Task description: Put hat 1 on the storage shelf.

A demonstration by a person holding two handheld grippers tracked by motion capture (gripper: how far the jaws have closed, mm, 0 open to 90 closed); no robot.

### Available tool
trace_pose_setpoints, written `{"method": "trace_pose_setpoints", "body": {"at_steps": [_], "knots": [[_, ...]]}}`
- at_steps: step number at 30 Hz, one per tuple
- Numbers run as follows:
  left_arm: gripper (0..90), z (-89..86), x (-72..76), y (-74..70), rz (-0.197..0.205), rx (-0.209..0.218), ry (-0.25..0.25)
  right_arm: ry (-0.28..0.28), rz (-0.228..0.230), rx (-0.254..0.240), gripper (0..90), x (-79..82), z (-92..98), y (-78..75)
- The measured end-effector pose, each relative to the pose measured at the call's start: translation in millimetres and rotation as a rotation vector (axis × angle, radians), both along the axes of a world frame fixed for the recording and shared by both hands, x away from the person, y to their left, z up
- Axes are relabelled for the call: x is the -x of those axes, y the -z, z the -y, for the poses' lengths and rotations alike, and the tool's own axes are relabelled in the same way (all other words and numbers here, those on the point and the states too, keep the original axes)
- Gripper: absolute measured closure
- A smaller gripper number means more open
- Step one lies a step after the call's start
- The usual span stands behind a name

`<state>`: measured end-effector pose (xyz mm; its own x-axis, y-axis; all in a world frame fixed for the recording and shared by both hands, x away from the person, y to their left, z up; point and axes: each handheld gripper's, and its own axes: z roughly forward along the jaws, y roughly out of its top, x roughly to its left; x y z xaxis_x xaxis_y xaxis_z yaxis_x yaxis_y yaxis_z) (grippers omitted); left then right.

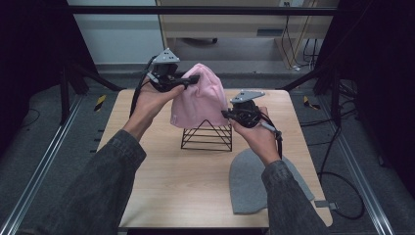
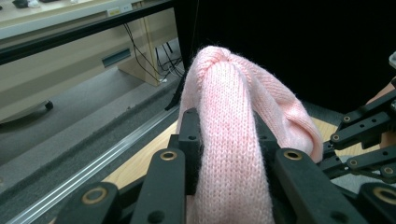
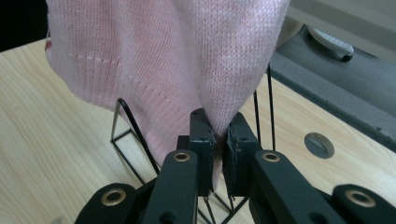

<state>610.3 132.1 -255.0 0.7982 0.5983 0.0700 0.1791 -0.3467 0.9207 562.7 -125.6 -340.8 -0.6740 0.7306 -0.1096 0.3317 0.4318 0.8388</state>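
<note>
The pink beanie (image 1: 198, 100) is held over the wire stand (image 1: 207, 134) on the surface (image 1: 171, 171), clamped by the left claw (image 1: 193, 79) and right claw (image 1: 226, 113). Knit could be snagged on the wire, tipping the stand.

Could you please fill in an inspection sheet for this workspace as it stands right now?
Surface: light wooden table, rounded corners.
Job's things: pink knitted beanie draped over black wire pyramid stand.
Clutter: grey knitted beanie lying flat at the near right.
Grippers: left claw shut on the pink beanie's upper part; right claw shut on its lower edge.
Cables: black cable on the floor, right.
Surroundings: grey floor, metal rails, dark curtains.
</note>
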Motion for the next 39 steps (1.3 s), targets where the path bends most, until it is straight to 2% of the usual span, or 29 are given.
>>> {"method": "trace_pose_setpoints", "body": {"at_steps": [15, 39], "knots": [[71.6, 12.3, 4.6, 12.0, 0.005, -0.059, 0.018, 0.030, -0.031, 0.016, 83.7, 0.1, 9.9, 15.9], [71.8, 6.9, 8.7, 37.4, -0.029, -0.086, 0.032, 0.023, -0.078, 0.053, 83.7, 0.2, 13.3, 35.0]]}}
